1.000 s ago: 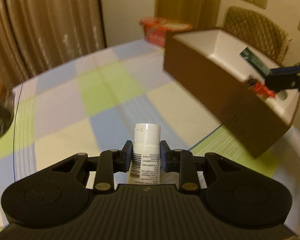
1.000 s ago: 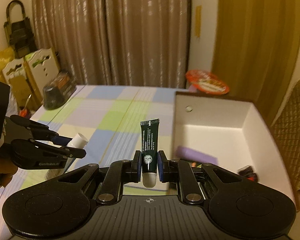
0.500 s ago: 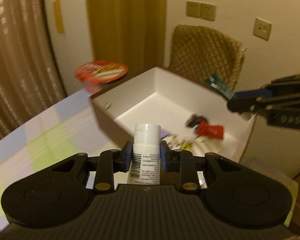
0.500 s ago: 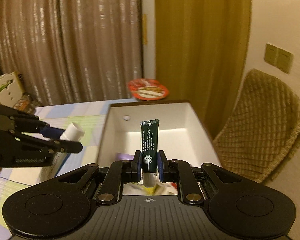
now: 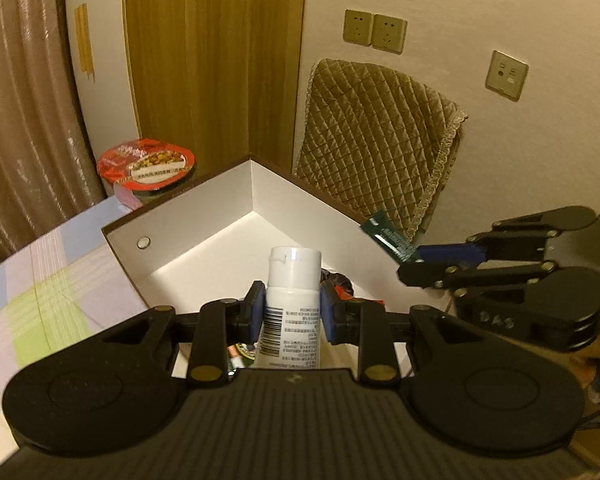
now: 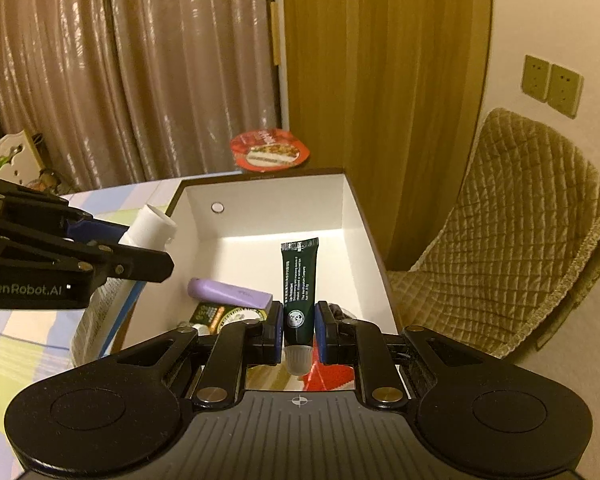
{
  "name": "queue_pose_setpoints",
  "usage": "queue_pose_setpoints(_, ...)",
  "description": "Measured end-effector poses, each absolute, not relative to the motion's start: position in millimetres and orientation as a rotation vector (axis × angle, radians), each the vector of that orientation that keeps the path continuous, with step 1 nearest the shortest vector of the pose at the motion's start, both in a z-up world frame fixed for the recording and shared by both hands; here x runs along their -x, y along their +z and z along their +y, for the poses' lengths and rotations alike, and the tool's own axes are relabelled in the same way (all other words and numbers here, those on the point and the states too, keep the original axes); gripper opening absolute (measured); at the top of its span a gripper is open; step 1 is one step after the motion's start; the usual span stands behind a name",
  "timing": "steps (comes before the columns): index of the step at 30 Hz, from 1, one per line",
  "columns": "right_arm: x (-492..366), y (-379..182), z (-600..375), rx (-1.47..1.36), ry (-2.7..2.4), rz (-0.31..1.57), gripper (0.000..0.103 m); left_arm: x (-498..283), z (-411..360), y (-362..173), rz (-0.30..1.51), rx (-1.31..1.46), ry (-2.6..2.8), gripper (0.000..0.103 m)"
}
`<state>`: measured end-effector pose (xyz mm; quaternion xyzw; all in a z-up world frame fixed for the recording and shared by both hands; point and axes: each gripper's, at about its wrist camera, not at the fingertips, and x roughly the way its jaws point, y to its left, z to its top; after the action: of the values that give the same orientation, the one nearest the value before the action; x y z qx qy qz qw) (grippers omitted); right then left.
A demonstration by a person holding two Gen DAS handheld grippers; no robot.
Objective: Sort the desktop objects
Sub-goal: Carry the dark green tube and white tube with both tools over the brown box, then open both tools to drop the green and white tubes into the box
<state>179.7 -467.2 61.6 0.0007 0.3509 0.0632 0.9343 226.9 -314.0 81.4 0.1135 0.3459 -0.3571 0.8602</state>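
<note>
- Both hand-held grippers have swung from the desk to over the box.
- Left hand-held gripper clamps the white tube; right hand-held gripper clamps the green tube.
- Both look ready to drop.

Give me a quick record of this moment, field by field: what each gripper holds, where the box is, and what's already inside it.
left gripper: shut on white tube, cap pointing forward
right gripper: shut on dark green tube, cap toward the camera
box: open, white inside, on the checked tablecloth
gripper position: both at the box's near side, tubes not yet released
inside box: purple case, red packet, other small items partly hidden
behind box: red-lidded bowl
beside box: quilted chair
</note>
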Motion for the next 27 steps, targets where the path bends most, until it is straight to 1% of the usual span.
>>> queue_pose_setpoints(13,-199,47,-495,0.035,0.235,0.769,0.015,-214,-345,55,0.840,-0.205,-0.635,0.024)
queue_pose_setpoints(27,-214,33,-496,0.069,0.295,0.834,0.015,-222,-355,40,0.888,-0.176,-0.568,0.024)
